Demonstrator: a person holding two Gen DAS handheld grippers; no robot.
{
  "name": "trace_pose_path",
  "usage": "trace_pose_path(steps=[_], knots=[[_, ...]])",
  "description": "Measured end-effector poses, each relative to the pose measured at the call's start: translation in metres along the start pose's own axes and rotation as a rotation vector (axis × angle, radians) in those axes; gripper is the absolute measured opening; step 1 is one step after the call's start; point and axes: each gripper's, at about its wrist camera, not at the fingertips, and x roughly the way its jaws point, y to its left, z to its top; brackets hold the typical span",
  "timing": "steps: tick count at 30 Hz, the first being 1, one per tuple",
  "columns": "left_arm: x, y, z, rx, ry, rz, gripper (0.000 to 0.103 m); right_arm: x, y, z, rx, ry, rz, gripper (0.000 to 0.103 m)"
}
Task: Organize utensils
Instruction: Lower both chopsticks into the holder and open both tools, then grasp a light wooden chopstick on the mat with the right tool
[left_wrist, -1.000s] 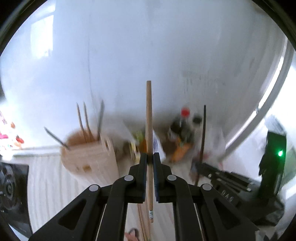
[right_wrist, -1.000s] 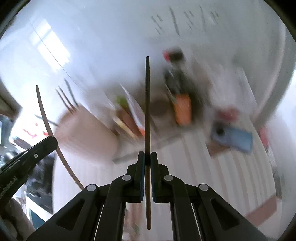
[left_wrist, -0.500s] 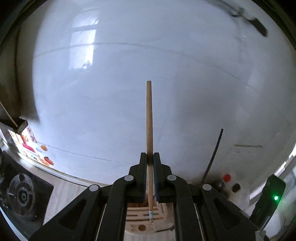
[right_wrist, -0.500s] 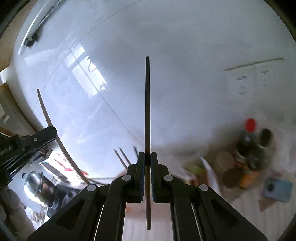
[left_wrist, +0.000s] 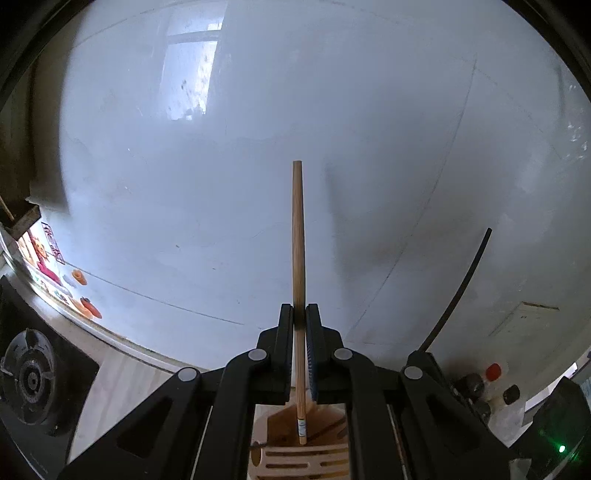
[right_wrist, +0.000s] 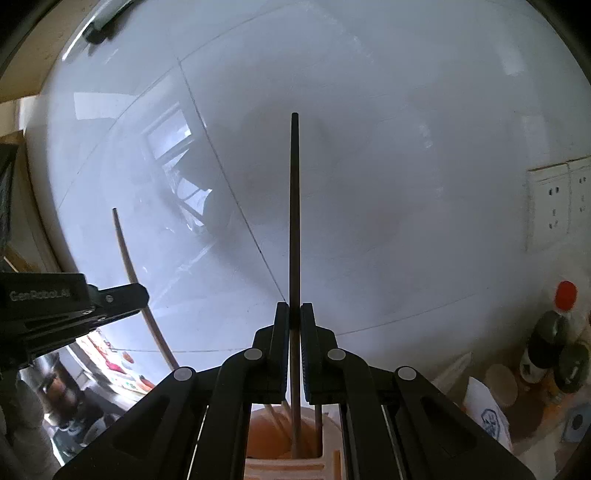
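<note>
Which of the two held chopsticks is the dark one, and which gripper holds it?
The dark chopstick is clamped upright in the right gripper. The one in the left gripper is the light wooden chopstick, pale tan rather than near-black.

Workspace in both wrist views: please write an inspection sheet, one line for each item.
Surface: pale wooden counter, only a strip shows.
Job's things: light wooden chopstick held upright above the wooden utensil holder; dark chopstick upright, lower end inside the holder's round cup, beside other sticks.
Clutter: bottles and a white packet at right.
Grippers: left gripper shut on the light chopstick; right gripper shut on the dark one.
Cables: nothing seen.
Surroundings: white tiled wall, wall sockets, gas burner at left.
</note>
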Motion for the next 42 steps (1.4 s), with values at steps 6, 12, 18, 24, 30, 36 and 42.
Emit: trace_pose_path(steps=[6,12,18,24,30,36,42], knots=[[0.016,0.004,-0.011,0.010,0.068,-0.019,0.004,0.015,0.001,-0.016,-0.025,0.015,-0.020,0.006],[0.005,-0.007,-0.016,0.066,0.114,-0.017,0.008,0.016,0.000,-0.011,-0.035,0.071,0.019,0.006],[-0.021,-0.005,-0.019,0.063,0.105,0.001,0.057,0.003,0.000,-0.007,-0.040,0.134,0.048,0.032],[-0.047,0.005,-0.038,0.058,0.094,0.081,0.095,-0.022,-0.005,-0.005,-0.031,0.142,0.026,0.045],[-0.054,0.018,-0.087,0.074,0.158,0.178,0.103,-0.058,-0.023,-0.022,-0.002,0.209,-0.103,0.054],[-0.035,0.029,-0.162,0.088,0.319,0.208,0.103,-0.085,-0.064,-0.075,0.068,0.399,-0.238,0.056],[-0.009,0.027,-0.241,0.123,0.514,0.251,0.103,-0.084,-0.114,-0.174,0.156,0.710,-0.326,0.056]])
